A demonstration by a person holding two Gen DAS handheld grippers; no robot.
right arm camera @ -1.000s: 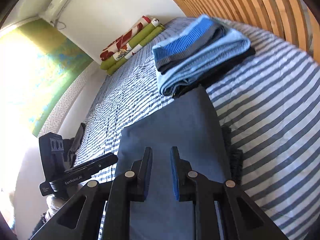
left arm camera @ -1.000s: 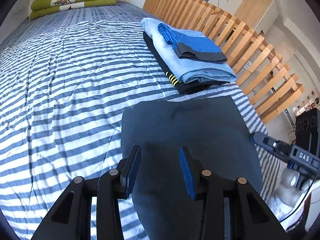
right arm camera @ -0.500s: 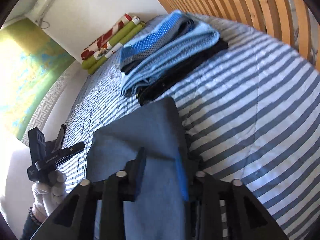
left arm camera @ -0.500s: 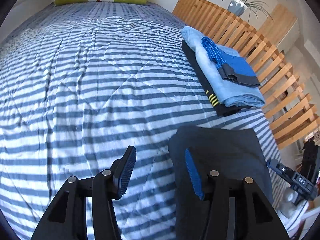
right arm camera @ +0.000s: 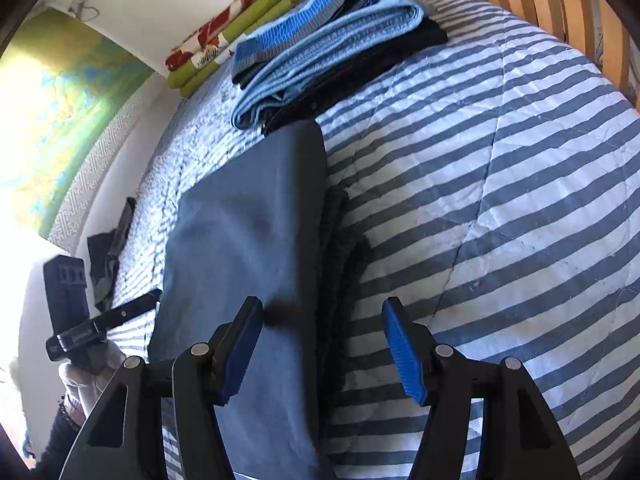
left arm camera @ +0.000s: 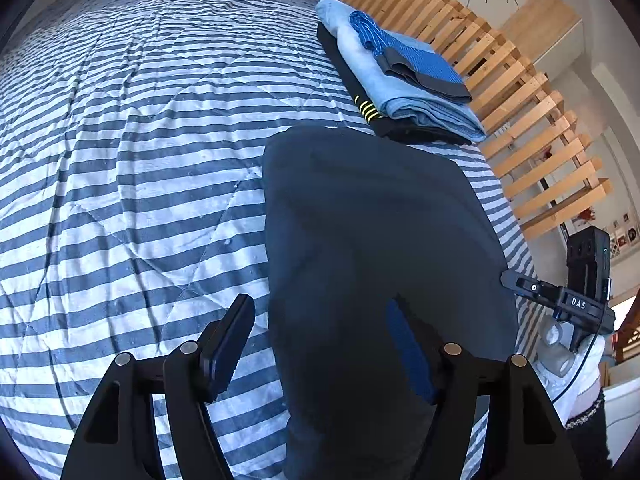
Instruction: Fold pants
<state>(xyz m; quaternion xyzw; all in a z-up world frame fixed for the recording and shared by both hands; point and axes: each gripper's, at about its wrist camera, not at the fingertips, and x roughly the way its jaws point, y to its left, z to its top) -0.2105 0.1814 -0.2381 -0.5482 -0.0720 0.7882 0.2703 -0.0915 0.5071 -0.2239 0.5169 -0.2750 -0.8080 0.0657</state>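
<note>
Dark navy pants (left arm camera: pixel 372 240) lie folded into a long flat panel on the striped bedspread (left arm camera: pixel 140 160). My left gripper (left arm camera: pixel 320 344) hovers open over their near left edge, one finger above the bedspread and the other above the cloth. In the right wrist view the same pants (right arm camera: pixel 248 232) run away from me, with a darker fuzzy layer showing along their right edge. My right gripper (right arm camera: pixel 322 350) is open wide over that edge and holds nothing. Each view also shows the other gripper: the right one (left arm camera: pixel 576 300) and the left one (right arm camera: pixel 80 320), both in white-gloved hands.
A stack of folded clothes (left arm camera: pixel 400 76), light blue and bright blue on black, sits just past the pants' far end. A wooden slatted headboard (left arm camera: pixel 500 92) lines that side. Rolled green and red bedding (right arm camera: pixel 228 28) lies at the far end of the bed. Dark clothing (right arm camera: pixel 112 256) hangs off the bed's edge.
Both grippers have opened wider. The right one was nearly shut over the pants a second ago and has let go. The left view has shifted, with the pants now lying longer and flat.
</note>
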